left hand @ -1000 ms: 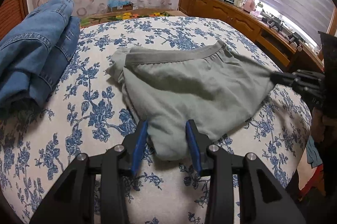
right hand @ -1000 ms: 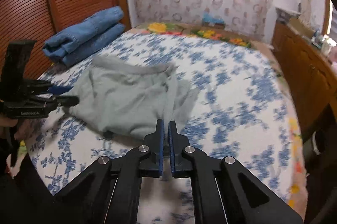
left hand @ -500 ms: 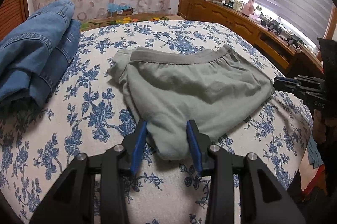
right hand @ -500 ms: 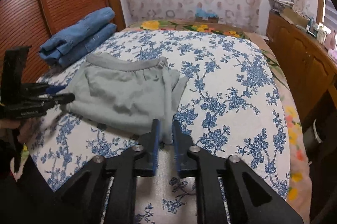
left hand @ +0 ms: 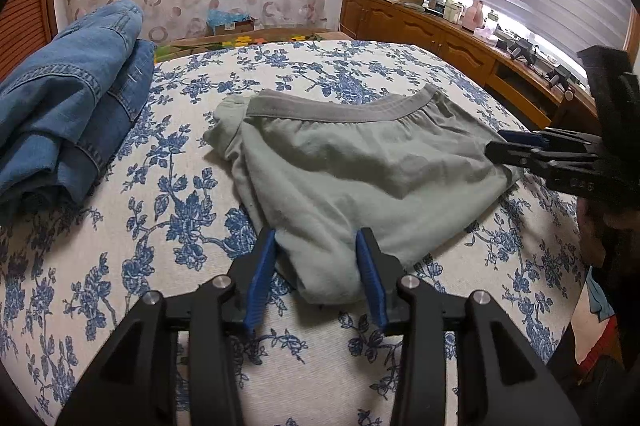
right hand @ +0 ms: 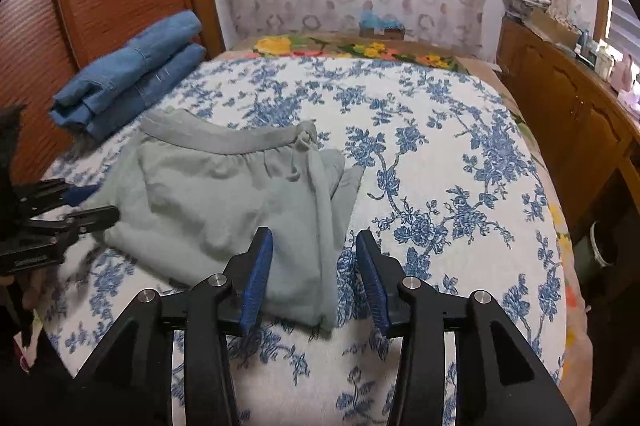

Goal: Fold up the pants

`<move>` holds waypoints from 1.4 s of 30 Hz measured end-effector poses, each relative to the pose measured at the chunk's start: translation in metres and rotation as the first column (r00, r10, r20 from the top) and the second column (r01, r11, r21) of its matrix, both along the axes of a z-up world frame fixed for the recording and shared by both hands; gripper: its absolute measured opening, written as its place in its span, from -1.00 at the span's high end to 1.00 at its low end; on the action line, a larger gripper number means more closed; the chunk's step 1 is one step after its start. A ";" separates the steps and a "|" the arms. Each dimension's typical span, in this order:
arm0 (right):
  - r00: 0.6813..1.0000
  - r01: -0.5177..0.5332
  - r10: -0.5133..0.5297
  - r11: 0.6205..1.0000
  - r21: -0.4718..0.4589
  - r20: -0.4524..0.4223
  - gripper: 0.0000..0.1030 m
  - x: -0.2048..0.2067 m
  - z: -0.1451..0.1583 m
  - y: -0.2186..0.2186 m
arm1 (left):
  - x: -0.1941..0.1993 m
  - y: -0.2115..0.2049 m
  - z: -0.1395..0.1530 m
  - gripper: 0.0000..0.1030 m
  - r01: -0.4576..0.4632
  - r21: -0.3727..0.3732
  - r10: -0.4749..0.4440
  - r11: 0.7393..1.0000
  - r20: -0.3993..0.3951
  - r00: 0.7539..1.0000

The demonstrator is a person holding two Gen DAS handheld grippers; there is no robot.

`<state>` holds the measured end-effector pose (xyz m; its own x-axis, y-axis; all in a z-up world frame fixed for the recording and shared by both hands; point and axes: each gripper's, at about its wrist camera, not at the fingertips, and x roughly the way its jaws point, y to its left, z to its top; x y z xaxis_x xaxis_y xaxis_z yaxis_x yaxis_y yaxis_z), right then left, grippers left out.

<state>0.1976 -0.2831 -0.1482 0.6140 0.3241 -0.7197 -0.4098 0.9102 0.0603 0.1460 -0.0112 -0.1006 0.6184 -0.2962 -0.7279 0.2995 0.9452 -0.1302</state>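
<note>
I am holding a gripper in each hand over a bed (left hand: pixel 192 226) covered with a blue-flowered white cloth. Grey-green pants (left hand: pixel 352 165), folded into a compact bundle with the waistband facing the far end, are lying near the bed's near edge, between my two hands. My left gripper (left hand: pixel 316 262) is standing half open around the near left corner of the pants; cloth is sitting between the blue pads, which are not squeezing it. My right gripper (right hand: pixel 314 262) has just been opening, and its pads are now standing apart over the near right corner of the pants, no longer pinching the cloth. Folded blue jeans (left hand: pixel 68 113) are lying at the bed's far left corner. A small cardboard box (left hand: pixel 230 21) is sitting beyond the far edge, holding something blue I cannot make out.
</note>
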 end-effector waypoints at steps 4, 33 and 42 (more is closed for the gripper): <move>1.000 -0.002 0.002 1.000 -0.017 -0.025 0.14 0.005 -0.008 0.002 | 0.000 0.000 0.000 0.21 0.001 -0.002 -0.001 1.000 0.000 1.000; 0.995 -0.098 0.098 0.995 0.012 -0.010 0.41 0.058 0.012 0.024 | 0.081 0.007 0.021 0.34 0.009 -0.018 -0.009 1.000 -0.007 1.000; 0.996 -0.082 0.081 0.996 0.043 0.033 0.96 0.065 0.016 0.021 | 0.093 0.000 0.018 0.54 0.031 0.002 -0.031 1.000 -0.002 1.000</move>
<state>0.2624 -0.2626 -0.1326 0.6062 0.4052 -0.6844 -0.4850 0.8703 0.0857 0.2394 -0.0113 -0.0822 0.6079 -0.3137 -0.7294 0.3280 0.9358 -0.1291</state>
